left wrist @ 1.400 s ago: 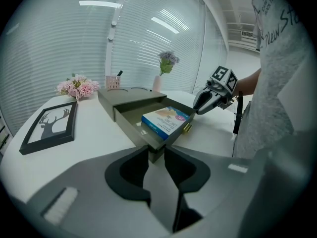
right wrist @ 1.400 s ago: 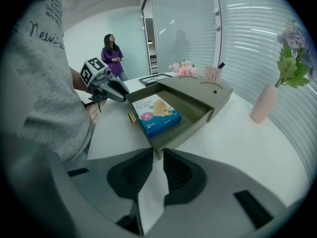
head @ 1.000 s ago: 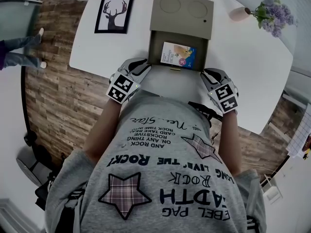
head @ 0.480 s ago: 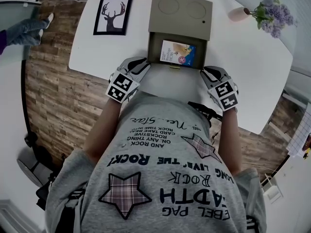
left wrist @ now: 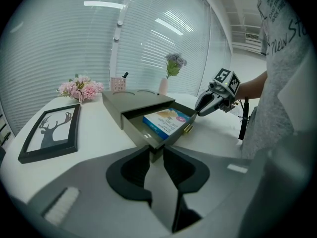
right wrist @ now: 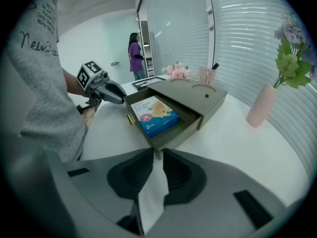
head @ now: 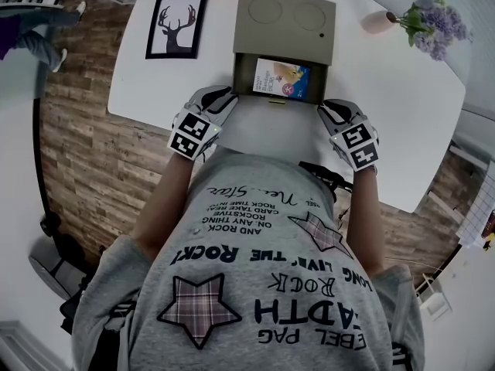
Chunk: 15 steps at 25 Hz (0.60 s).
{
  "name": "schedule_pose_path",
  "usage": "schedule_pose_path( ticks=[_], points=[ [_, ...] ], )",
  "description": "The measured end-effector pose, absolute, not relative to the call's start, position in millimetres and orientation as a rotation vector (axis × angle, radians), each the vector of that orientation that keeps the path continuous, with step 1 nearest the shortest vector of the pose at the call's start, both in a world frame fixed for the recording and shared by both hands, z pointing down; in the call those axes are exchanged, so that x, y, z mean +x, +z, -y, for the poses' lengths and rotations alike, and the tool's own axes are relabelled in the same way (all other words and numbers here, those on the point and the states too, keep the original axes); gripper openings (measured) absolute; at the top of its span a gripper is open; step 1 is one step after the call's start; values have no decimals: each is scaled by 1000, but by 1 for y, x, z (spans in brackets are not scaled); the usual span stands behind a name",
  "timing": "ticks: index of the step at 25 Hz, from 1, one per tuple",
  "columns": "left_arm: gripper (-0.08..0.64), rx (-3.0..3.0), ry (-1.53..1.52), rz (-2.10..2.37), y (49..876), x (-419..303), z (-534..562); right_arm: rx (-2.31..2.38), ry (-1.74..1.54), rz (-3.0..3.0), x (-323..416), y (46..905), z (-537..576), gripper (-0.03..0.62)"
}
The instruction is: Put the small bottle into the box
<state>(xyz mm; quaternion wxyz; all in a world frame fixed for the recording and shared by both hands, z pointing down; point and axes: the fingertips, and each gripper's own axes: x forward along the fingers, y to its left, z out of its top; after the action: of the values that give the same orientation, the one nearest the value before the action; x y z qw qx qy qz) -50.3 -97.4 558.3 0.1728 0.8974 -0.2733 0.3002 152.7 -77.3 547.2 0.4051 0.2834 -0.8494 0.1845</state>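
Note:
A grey-green box stands on the white table with its drawer pulled out toward me. A blue-and-white carton lies flat in the drawer. No small bottle shows in any view. My left gripper is at the drawer's front left corner; in the left gripper view its jaws close narrowly on that corner. My right gripper is at the front right corner, and in its own view the corner sits pinched between the tips. Each gripper shows in the other's view.
A framed deer picture lies left of the box. A pink vase with purple flowers stands at the right. Pink flowers and a pen cup stand behind. A person stands far off on the wooden floor.
None beyond a slight shift of the view; both grippers stay at the drawer's front corners. The person at the far left has walked on.

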Motion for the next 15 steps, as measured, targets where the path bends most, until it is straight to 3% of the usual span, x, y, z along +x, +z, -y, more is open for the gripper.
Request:
schedule_pose_path(
  ticks=[15],
  points=[
    [97, 2545, 845, 813, 557, -47, 123, 759, 462, 2150, 156, 546, 104, 71]
  ],
)
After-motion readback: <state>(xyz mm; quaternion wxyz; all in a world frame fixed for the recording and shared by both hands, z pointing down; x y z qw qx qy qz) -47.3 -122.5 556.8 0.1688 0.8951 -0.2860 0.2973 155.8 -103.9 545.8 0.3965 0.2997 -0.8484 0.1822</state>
